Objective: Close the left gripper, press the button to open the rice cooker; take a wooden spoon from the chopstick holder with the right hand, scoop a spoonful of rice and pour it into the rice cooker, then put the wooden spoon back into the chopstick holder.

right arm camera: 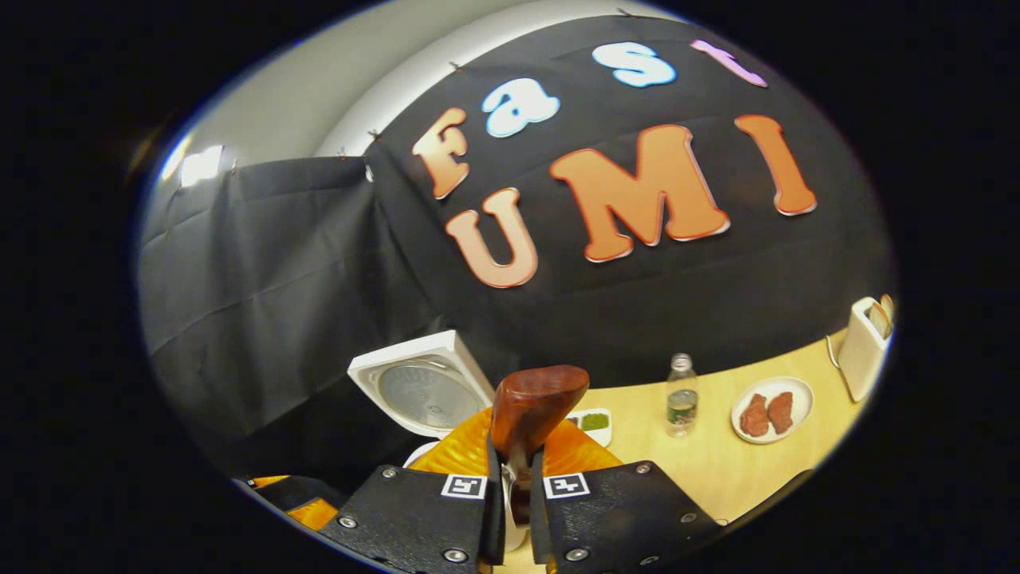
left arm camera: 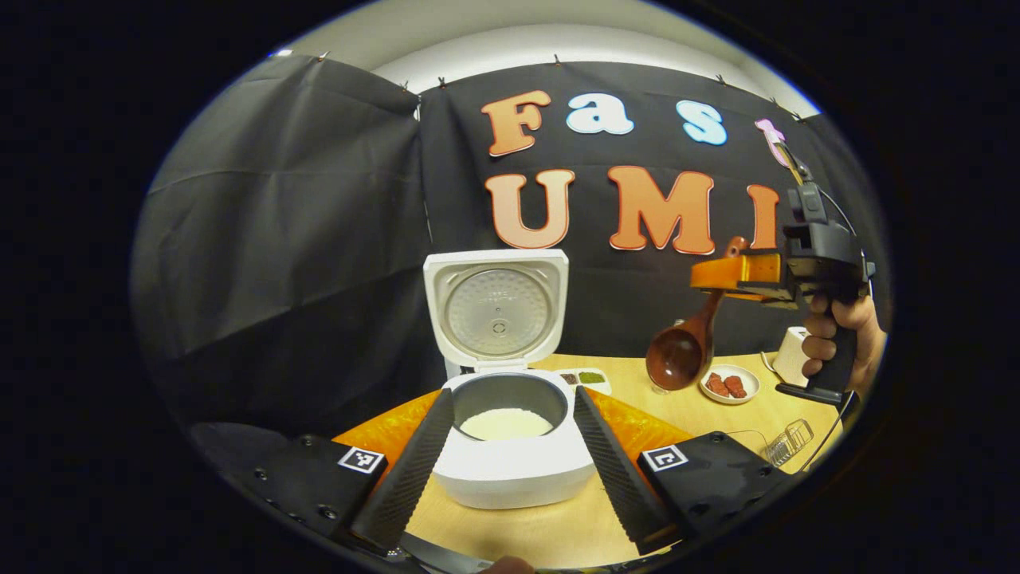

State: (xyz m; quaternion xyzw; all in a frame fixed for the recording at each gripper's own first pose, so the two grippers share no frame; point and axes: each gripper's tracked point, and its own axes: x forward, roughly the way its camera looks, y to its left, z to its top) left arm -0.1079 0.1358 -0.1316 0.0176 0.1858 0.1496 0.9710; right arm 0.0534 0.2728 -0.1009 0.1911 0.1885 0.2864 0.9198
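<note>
The white rice cooker [left arm camera: 510, 470] stands open on the wooden table, its lid [left arm camera: 496, 311] upright and white rice [left arm camera: 504, 423] in the pot. My left gripper [left arm camera: 511, 397] is open, one finger on each side of the cooker, holding nothing. To the right and higher, my right gripper [left arm camera: 741, 275] is shut on the handle of a dark wooden spoon [left arm camera: 684, 351], whose bowl hangs down in the air beside the cooker. In the right gripper view, the spoon [right arm camera: 532, 406] sticks up from between the shut fingers of my right gripper [right arm camera: 514, 478], with the cooker lid [right arm camera: 426, 391] to its left.
A hand [left arm camera: 837, 335] holds the right gripper. On the table are a plate of red meat pieces [left arm camera: 729, 384] [right arm camera: 771, 410], a white toaster [left arm camera: 793, 355] [right arm camera: 865, 347], a small dish of seasonings [left arm camera: 586, 379], a bottle [right arm camera: 681, 395] and a small wire holder [left arm camera: 789, 442].
</note>
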